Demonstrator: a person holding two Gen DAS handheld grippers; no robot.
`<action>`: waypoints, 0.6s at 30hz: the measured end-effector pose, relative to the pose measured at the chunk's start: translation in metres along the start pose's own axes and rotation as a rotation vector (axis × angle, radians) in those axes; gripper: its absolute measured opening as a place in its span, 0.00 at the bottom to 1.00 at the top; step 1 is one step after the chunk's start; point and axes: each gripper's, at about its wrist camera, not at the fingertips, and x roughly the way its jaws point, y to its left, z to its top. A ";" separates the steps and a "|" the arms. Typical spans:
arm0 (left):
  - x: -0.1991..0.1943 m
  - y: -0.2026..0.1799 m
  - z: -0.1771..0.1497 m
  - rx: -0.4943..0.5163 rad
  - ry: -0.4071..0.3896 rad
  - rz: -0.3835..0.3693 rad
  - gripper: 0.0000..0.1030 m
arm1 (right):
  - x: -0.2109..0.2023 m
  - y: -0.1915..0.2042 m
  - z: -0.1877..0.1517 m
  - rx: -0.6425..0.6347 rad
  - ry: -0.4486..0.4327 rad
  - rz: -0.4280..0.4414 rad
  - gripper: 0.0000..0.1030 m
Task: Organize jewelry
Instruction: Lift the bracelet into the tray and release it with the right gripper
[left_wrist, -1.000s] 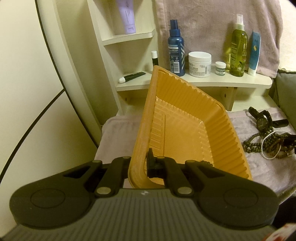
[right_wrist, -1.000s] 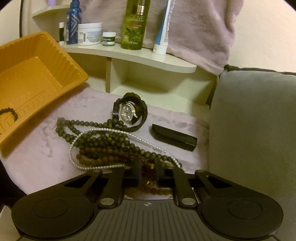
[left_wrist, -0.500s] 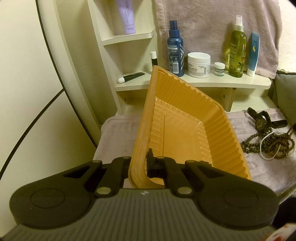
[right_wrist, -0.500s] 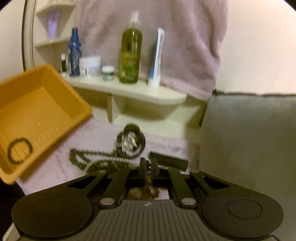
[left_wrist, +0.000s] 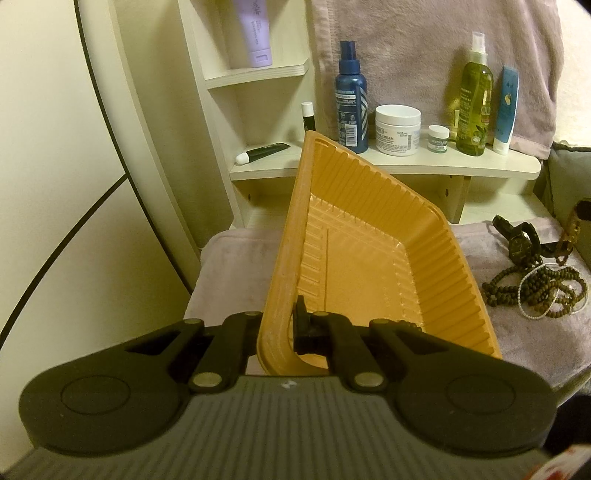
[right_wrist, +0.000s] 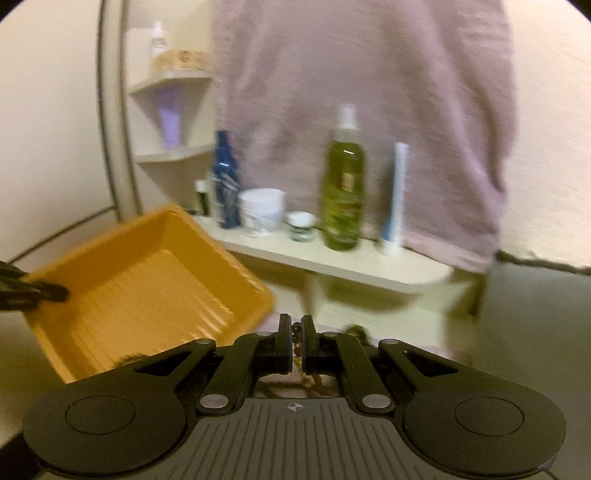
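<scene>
The left gripper (left_wrist: 286, 328) pinches the near rim of the orange tray (left_wrist: 369, 258), holding it tilted, its far corner raised toward 12 o'clock. At 3 o'clock from the tray, on the mauve towel (left_wrist: 229, 266), lie a heap of dark beads (left_wrist: 532, 288) with a pearl strand (left_wrist: 524, 295) and, just behind them, a black watch (left_wrist: 517, 243). The right gripper (right_wrist: 295, 345) is clamped on a brownish bead string (right_wrist: 296, 347), lifted off the towel, with the tray at its 9 o'clock. The view is blurred.
</scene>
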 end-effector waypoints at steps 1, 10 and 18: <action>0.000 0.000 0.000 0.000 0.000 0.000 0.05 | 0.002 0.006 0.002 -0.001 -0.001 0.025 0.04; 0.000 0.000 0.000 -0.002 0.000 0.000 0.05 | 0.031 0.055 0.006 0.000 0.037 0.228 0.04; 0.000 0.000 -0.001 -0.005 0.000 -0.002 0.05 | 0.057 0.078 -0.013 -0.009 0.132 0.308 0.04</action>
